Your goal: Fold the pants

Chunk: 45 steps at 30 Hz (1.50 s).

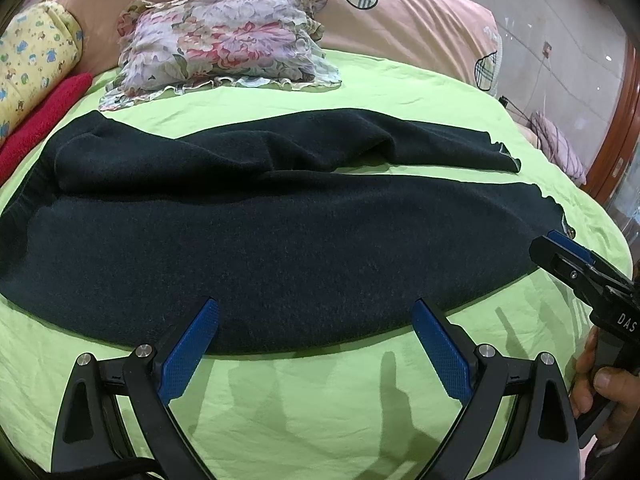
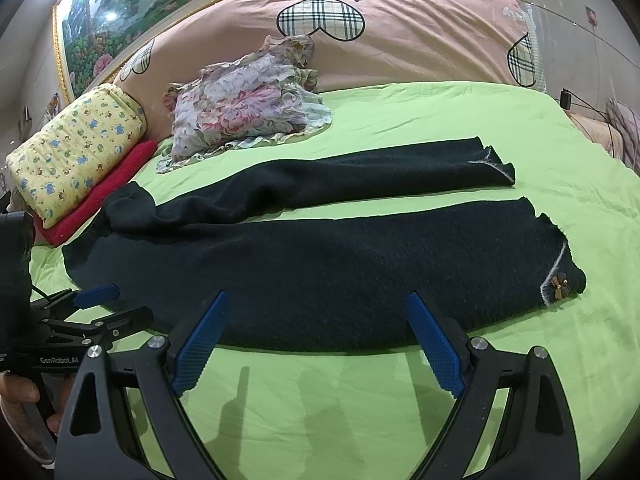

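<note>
A green sheet (image 2: pixel 400 420) covers the bed from edge to edge, wrinkled in the near part. Along the far side a pink quilt (image 2: pixel 420 40) printed with checked hearts is bunched up, and behind it hangs a gold-framed painting (image 2: pixel 132 8) of a landscape.

The dark pants (image 2: pixel 320 276) lie flat across the middle of the sheet, waistband to the left and cuffs to the right. The two legs are spread apart, the far one (image 2: pixel 360 176) narrow and slightly creased, the near one broad and smooth. A small brown bow (image 2: pixel 560 283) sits on the near cuff.

Beyond the pants, a flowered pillow (image 1: pixel 228 44) with a ruffled edge leans on the quilt. To the far left a yellow patterned bundle (image 2: pixel 76 148) rests on a folded red cloth (image 2: pixel 104 196).

The left gripper (image 1: pixel 316 336) hangs over the near edge of the pants, its blue-padded jaws wide apart and holding nothing. The right gripper (image 2: pixel 320 328) is poised the same way further right, jaws equally wide and empty. Each gripper shows at the edge of the other's camera, gripped by a hand (image 1: pixel 600 392).
</note>
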Each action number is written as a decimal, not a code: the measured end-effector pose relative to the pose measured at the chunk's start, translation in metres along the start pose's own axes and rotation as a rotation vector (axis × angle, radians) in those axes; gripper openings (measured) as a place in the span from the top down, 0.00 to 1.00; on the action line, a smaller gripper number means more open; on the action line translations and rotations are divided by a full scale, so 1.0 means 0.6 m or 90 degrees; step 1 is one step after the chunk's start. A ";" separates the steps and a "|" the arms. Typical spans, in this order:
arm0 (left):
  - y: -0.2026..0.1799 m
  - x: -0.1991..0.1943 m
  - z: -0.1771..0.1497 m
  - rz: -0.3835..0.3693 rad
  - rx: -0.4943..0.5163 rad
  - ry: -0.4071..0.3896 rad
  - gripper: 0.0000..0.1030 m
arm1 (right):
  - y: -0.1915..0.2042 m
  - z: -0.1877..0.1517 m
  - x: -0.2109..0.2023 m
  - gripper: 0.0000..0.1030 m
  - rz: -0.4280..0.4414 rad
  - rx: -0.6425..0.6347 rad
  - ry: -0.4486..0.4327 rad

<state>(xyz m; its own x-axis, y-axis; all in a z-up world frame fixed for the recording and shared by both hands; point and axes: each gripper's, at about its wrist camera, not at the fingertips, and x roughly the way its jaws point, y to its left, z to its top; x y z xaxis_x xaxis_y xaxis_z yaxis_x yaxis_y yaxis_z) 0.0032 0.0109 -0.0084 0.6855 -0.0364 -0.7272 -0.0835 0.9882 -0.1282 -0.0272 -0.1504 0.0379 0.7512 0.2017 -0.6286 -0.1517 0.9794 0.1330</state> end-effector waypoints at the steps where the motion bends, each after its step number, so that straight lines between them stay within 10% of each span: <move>1: 0.000 0.000 0.000 -0.001 0.000 0.000 0.05 | 0.000 0.001 -0.001 0.12 -0.001 0.000 0.000; 45: -0.005 0.005 0.043 -0.011 0.037 -0.008 0.05 | -0.021 0.033 -0.007 0.12 -0.019 0.020 -0.005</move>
<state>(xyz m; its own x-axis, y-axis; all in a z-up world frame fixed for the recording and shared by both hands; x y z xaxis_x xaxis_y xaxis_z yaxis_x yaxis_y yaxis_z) 0.0242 0.0116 0.0070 0.6951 -0.0524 -0.7170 -0.0295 0.9944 -0.1014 -0.0154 -0.1636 0.0540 0.7598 0.1716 -0.6271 -0.1083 0.9845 0.1382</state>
